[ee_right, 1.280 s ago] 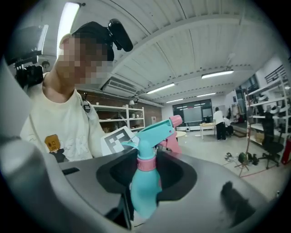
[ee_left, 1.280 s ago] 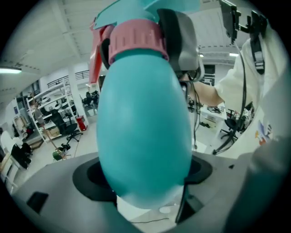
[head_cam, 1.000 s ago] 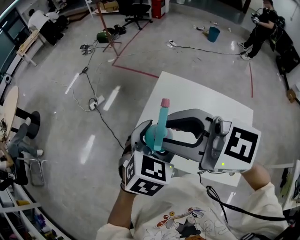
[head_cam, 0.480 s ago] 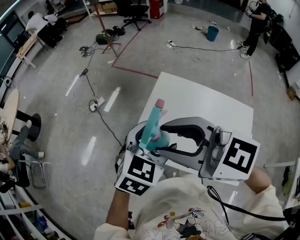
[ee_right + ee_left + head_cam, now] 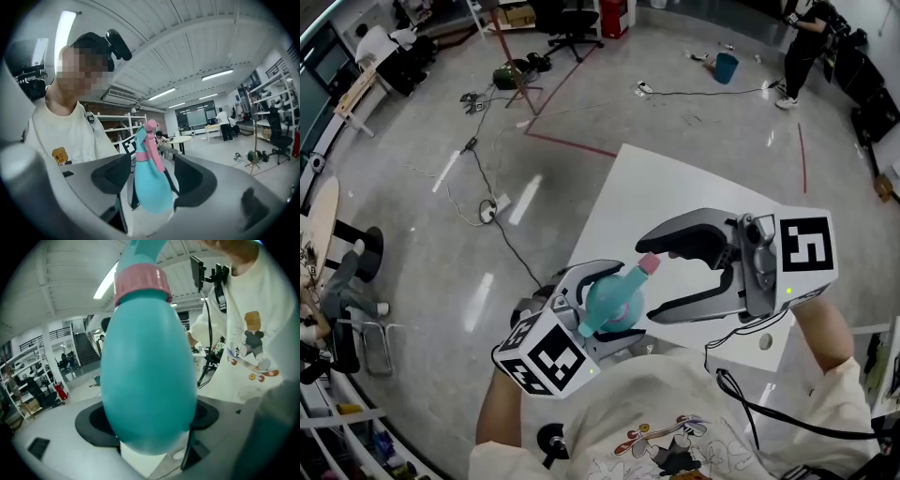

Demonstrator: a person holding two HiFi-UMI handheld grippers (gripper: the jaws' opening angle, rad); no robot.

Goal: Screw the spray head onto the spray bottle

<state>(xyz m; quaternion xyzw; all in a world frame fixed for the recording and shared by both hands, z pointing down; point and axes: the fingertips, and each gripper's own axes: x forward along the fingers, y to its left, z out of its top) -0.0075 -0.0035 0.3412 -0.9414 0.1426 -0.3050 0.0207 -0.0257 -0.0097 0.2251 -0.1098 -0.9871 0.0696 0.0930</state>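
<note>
Above the near left edge of the white rectangular table (image 5: 675, 192): gripped round its belly by the left gripper (image 5: 602, 323), a teal egg-shaped plastic spray bottle (image 5: 614, 298), pink-tipped spray head (image 5: 649, 265) on. Just opening wide, touching nothing: the right gripper (image 5: 644, 281), pink tip between its jaw ends.

Glossy grey floor (image 5: 412, 216) with red tape lines (image 5: 572, 142); white table (image 5: 675, 192) near; far off, an office chair (image 5: 574, 33), perhaps a bucket (image 5: 727, 67).

The right tongs (image 5: 649, 281), jaws just opened wide, offer a gap, but the pink tip of the spray bottle (image 5: 614, 292) clamped in the left tongs (image 5: 600, 314) stands at its mouth; beyond them the white bench (image 5: 694, 192) lies open
</note>
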